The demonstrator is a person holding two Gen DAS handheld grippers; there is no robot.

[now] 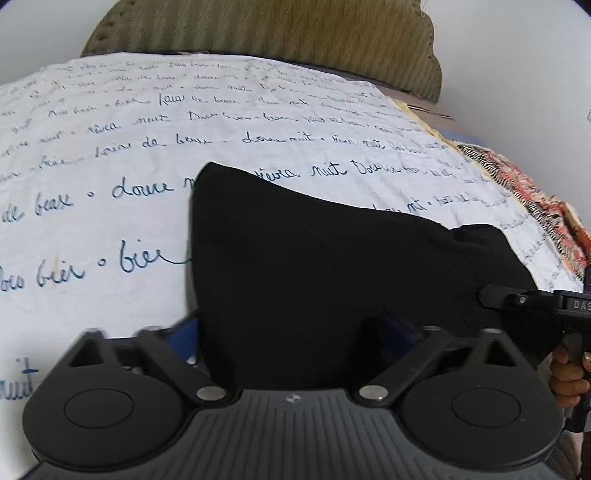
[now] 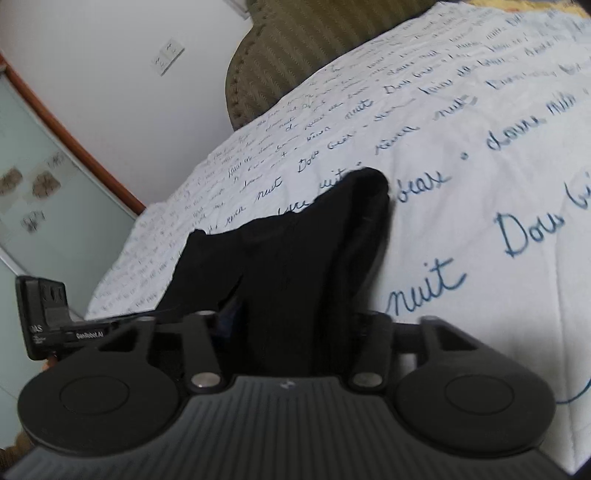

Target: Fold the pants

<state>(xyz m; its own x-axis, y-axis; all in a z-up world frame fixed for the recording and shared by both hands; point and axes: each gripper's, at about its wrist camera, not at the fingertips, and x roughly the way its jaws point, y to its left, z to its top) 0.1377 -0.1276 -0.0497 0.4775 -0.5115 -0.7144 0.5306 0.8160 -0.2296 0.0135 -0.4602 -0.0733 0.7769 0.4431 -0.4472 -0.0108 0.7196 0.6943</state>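
Black pants (image 1: 332, 266) lie bunched on a white bedspread (image 1: 110, 229) printed with blue handwriting, which covers a bed with an olive striped headboard (image 1: 266, 33) against a pale wall. No container shows in either view. In the left wrist view the dark cloth runs down between the arms of the left gripper (image 1: 291, 332), hiding its fingertips, so whether it is clamped on the fabric or merely spread around it cannot be told. The right gripper (image 2: 295, 325) shows the same from its own camera: cloth fills the gap between its arms, and its grip cannot be read either. A patterned red and black fabric (image 1: 535, 199) lies along the far edge of the bedspread. A hand (image 1: 569, 373) holds the right gripper's handle at the picture's right edge
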